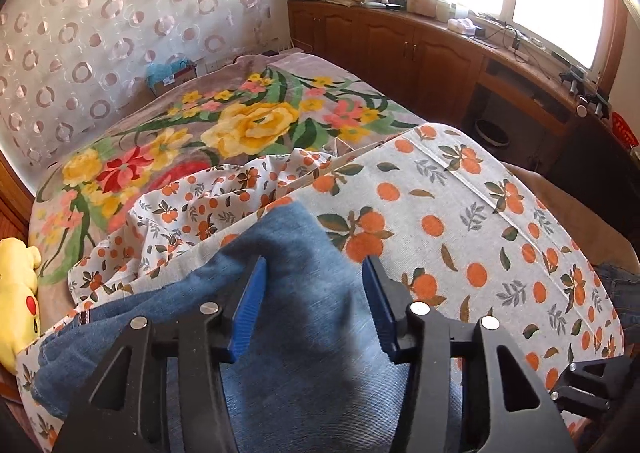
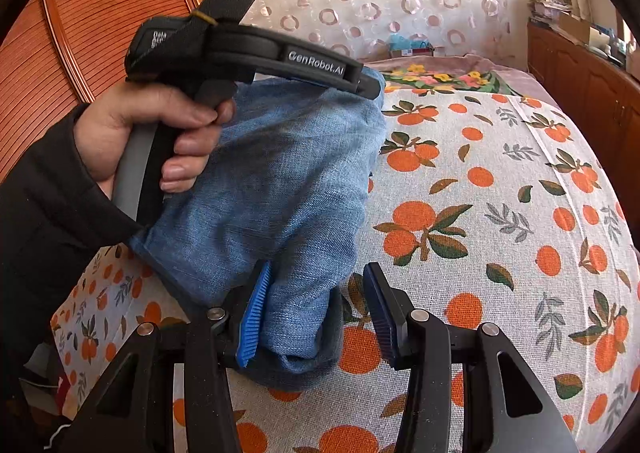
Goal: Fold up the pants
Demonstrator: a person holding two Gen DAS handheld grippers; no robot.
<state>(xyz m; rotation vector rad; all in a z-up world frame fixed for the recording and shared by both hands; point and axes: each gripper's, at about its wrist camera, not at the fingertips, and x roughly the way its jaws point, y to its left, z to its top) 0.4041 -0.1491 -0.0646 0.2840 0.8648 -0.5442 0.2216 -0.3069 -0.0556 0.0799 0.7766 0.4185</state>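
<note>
1. Pants: blue denim, folded, lying on the orange-print cloth at lower centre of the left wrist view. In the right wrist view the same pants occupy the centre-left of the frame, bunched into a thick bundle.

2. Left gripper: jaws spread wide, blue pads on either side of the denim; whether the pads touch the fabric cannot be told. In the right wrist view this gripper's body crosses the upper left, held in the person's left hand, its fingertips hidden behind the top edge of the pants.

3. Right gripper: jaws wide apart, lower centre of the frame. The left pad lies against the rolled lower end of the pants; the right pad stands clear over the cloth.

4. Floral blanket: yellow and red flowers, covering the bed beyond the cloth, centre left.

5. Yellow plush toy: left edge, beside the blanket.

6. Cardboard box: upper centre left, at the bed's far end against the curtain; a blue item sits in or on it, contents otherwise unreadable.

7. Wooden cabinets: upper right under the window, top loaded with papers, a box and small articles too small to identify.

8. Round bin: right of centre, in the cabinet recess; contents not visible.
</note>
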